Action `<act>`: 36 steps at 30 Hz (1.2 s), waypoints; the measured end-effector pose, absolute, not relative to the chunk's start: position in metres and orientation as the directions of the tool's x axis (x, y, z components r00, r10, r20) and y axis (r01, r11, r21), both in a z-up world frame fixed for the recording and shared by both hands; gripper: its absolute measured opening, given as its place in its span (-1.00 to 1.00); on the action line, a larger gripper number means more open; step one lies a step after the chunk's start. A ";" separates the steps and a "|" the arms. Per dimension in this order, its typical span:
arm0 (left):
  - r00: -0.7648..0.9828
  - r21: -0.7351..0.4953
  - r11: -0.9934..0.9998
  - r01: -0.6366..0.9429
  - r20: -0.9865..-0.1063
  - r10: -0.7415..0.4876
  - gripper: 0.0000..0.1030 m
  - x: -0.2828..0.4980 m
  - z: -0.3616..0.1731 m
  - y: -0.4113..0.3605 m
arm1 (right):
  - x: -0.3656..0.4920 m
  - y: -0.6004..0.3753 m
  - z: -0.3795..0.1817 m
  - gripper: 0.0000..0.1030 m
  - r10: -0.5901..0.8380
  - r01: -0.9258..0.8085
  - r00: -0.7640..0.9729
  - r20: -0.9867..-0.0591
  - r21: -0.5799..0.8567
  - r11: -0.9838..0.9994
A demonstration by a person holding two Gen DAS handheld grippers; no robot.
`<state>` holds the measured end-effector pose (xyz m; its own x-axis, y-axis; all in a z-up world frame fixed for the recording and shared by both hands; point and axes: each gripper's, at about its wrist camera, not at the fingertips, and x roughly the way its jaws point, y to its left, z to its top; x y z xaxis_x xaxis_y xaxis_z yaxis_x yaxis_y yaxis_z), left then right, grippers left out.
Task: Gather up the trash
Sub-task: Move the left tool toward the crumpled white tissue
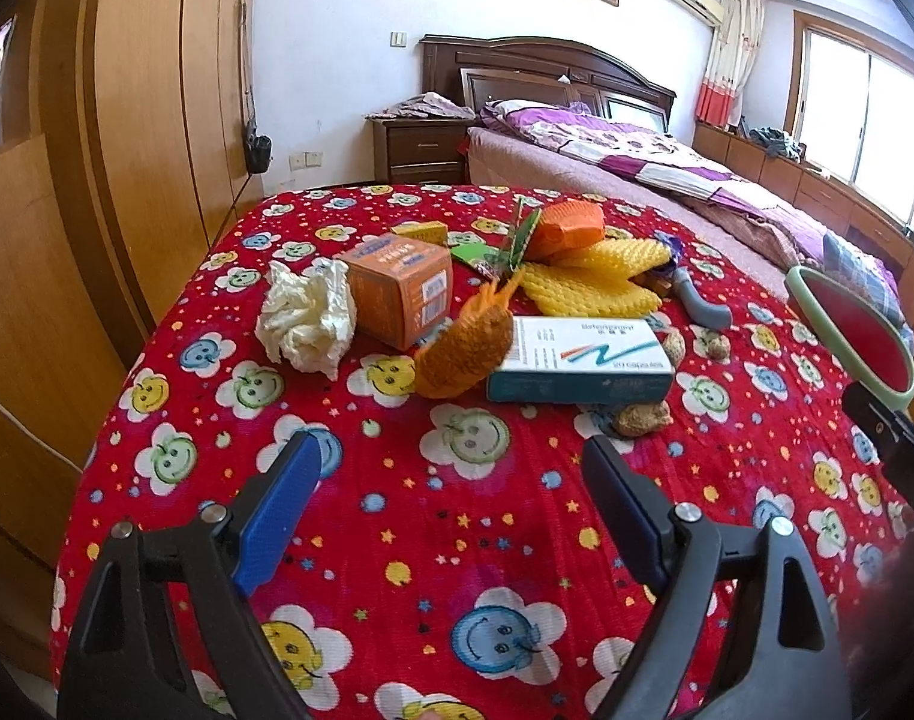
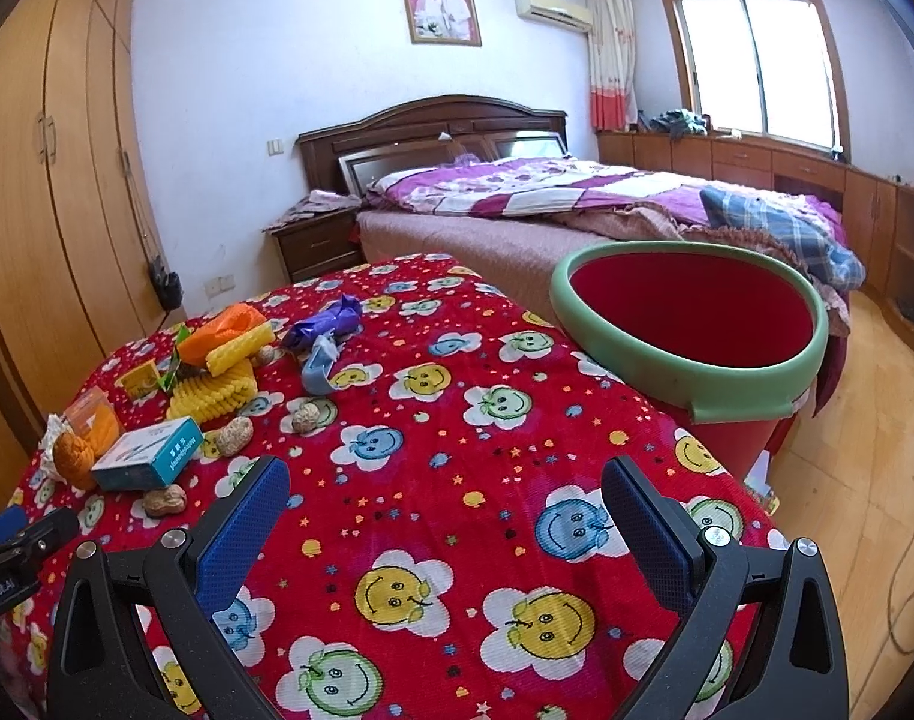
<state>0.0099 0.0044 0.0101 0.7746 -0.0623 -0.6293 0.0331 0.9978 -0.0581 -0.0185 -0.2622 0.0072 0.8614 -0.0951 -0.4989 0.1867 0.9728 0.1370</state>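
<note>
1. Left wrist view, foreground: the left gripper (image 1: 451, 459) fills the bottom of the frame, its 2 blue-padded fingers (image 1: 277, 510) spread wide with nothing between them, over the red smiley-print cloth (image 1: 457, 540).
2. Left wrist view, centre: the trash lies in a loose cluster on the cloth. A crumpled white tissue (image 1: 307, 318) sits at centre left, touching an orange box (image 1: 400, 294) just to its right.
3. Left wrist view, centre: an orange mesh net (image 1: 463, 354) leans against the left end of a white and teal medicine box (image 1: 577, 360). A peanut shell (image 1: 640, 418) shows at the box's lower right corner.
4. Left wrist view, upper centre: yellow foam netting (image 1: 595, 276), an orange foam sleeve (image 1: 568, 225), a green wrapper (image 1: 517, 243) and a small yellow box (image 1: 418, 233) lie behind. A purple wrapper (image 1: 667, 246) lies to the right of the yellow foam netting.
5. Left wrist view, right edge: the green rim of a red bin (image 1: 904, 372) stands beyond the cloth.
6. Right wrist view, foreground: the right gripper (image 2: 445, 480) occupies the bottom of the frame, fingers (image 2: 649, 522) set wide apart and empty, over bare cloth (image 2: 457, 420).
7. Right wrist view, left half: the same cluster sits at centre left, with the medicine box (image 2: 148, 453), yellow foam netting (image 2: 217, 393) and purple wrapper (image 2: 322, 324) visible, well apart from the gripper.
8. Right wrist view, right of centre: the red bin (image 2: 697, 372) stands upright just beside the cloth's right edge, its interior showing only red.
9. Right wrist view, lower left edge: part of the left gripper (image 2: 13, 540) enters the frame.
</note>
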 end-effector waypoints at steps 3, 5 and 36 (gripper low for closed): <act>0.773 -0.060 0.998 0.026 -0.631 -0.058 0.72 0.014 0.017 0.009 | -0.016 -0.264 0.012 1.00 -0.085 0.180 0.860 -0.503 0.143 0.973; 0.772 -0.064 0.998 0.022 -0.633 -0.058 0.72 0.019 0.022 0.013 | -0.015 -0.265 0.015 1.00 -0.077 0.174 0.860 -0.505 0.148 0.974; 0.690 -0.094 0.996 -0.002 -0.721 -0.066 0.72 0.106 0.023 0.076 | 0.051 -0.250 0.025 1.00 0.054 0.097 0.771 -0.634 0.201 0.975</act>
